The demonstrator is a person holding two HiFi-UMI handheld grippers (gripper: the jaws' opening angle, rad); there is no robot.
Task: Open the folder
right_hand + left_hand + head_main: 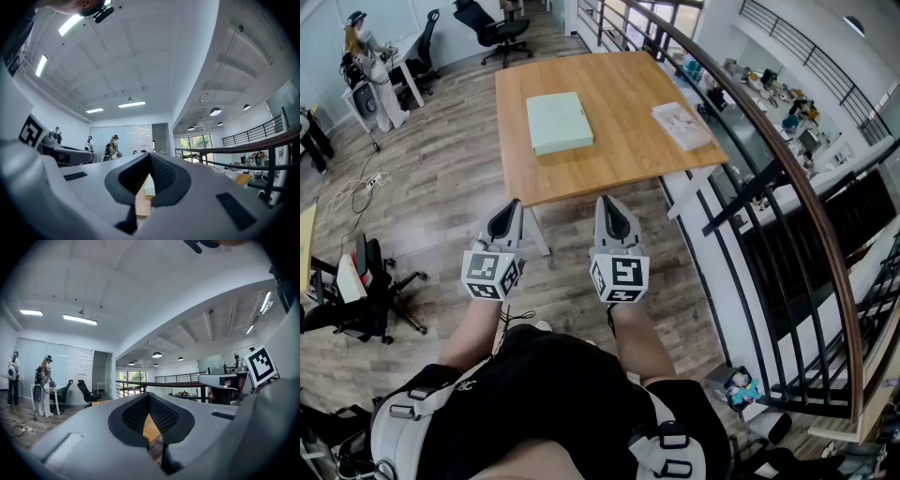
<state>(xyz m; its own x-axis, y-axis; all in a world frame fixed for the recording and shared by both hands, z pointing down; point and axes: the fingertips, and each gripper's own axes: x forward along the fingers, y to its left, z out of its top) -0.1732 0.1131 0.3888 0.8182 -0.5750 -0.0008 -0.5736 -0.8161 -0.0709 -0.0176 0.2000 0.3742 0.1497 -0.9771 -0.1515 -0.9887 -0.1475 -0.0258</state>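
- Your left gripper (pixel 512 208) is clenched empty, its tips meeting, short of the desk's (pixel 623 94) near edge.
- Your right gripper (pixel 607 206), beside it, is likewise clenched on nothing.
- The pale green folder (pixel 559 122) lies closed on the desk's left half, well apart from both grippers.
- A printed booklet (pixel 682 125) lies at the desk's right edge.
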